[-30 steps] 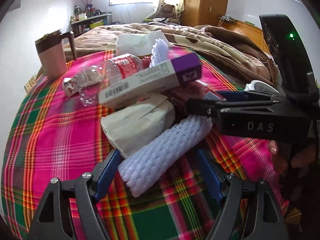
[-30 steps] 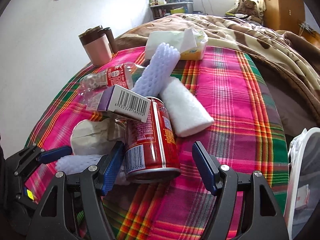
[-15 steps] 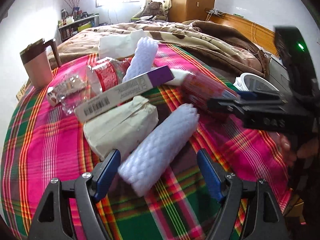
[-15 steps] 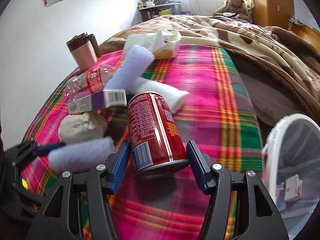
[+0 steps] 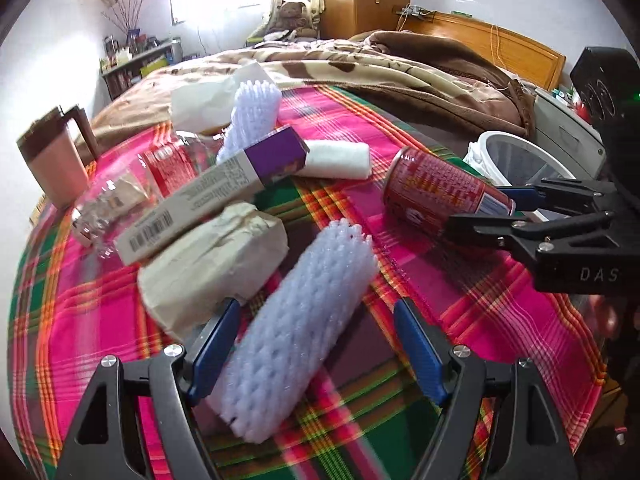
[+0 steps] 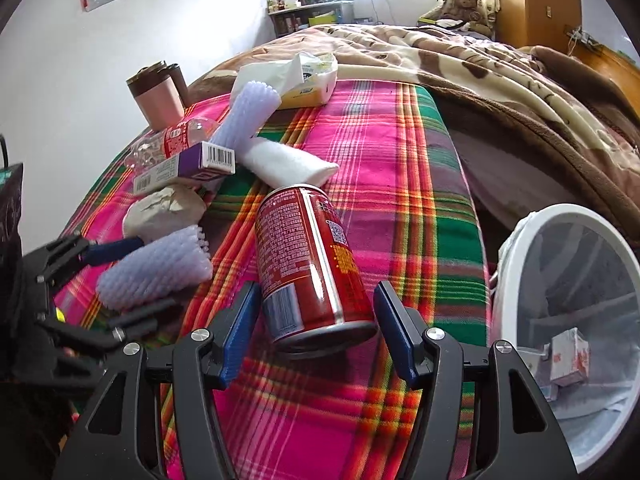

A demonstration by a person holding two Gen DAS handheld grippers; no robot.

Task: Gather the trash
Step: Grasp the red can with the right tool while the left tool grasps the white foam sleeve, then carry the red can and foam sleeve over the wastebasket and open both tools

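My right gripper (image 6: pixel 316 328) is shut on a red drink can (image 6: pixel 310 264) and holds it above the plaid cloth; the can also shows in the left wrist view (image 5: pixel 440 196). My left gripper (image 5: pixel 316 344) is open, its jaws on either side of a white foam net sleeve (image 5: pixel 300 336) lying on the cloth, not squeezing it. A crumpled paper bag (image 5: pixel 212 264), a purple-ended carton (image 5: pixel 212 196), a crushed clear bottle (image 5: pixel 132 184), a second foam sleeve (image 5: pixel 252 116) and a white foam block (image 5: pixel 336 160) lie beyond.
A white bin (image 6: pixel 576 320) lined with a clear bag stands at the right of the table and holds small cartons. A pink mug (image 5: pixel 56 164) stands far left. A tissue pack (image 6: pixel 304 80) lies at the far edge. A bed with brown blankets (image 6: pixel 500 76) is behind.
My right gripper has closed on the red can, lifted it off the pile and carried it right, toward the bin. My left gripper stays open around the foam sleeve.
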